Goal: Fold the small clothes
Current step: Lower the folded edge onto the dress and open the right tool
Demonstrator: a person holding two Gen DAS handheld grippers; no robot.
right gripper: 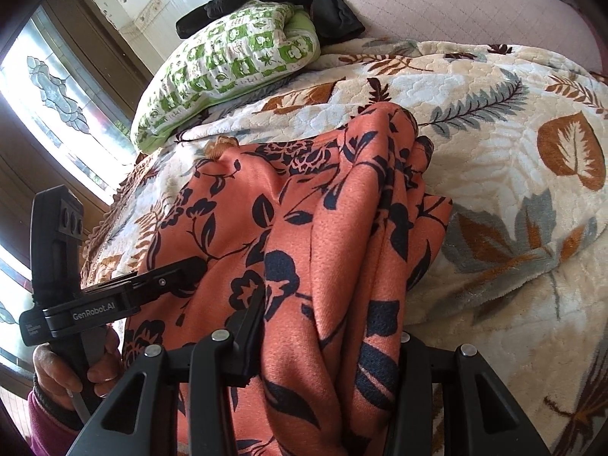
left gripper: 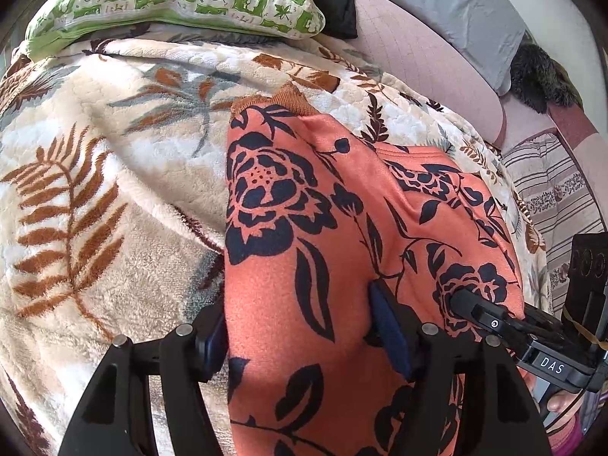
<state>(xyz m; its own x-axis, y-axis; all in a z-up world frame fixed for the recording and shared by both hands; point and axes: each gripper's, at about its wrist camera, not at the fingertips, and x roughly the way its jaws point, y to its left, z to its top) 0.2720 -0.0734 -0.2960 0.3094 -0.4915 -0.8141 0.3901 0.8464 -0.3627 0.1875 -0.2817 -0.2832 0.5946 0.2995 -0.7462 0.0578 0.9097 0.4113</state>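
Orange-and-black floral garment (left gripper: pixel 304 228) at 6 o'clock on the leaf-print blanket (left gripper: pixel 114 171): clamps the right gripper (right gripper: pixel 326 323) on its bunched 3 o'clock fold, probably keeping layers together, and rests the left gripper (left gripper: pixel 296 311) open astride its 9 o'clock edge.

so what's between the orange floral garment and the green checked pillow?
Only bare leaf-print blanket. In the right wrist view it runs from the orange floral garment up to the green checked pillow; the left wrist view agrees.

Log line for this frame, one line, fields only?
garment: orange floral garment on blanket | left hand-held gripper: open astride edge | right hand-held gripper: gripping bunched folds
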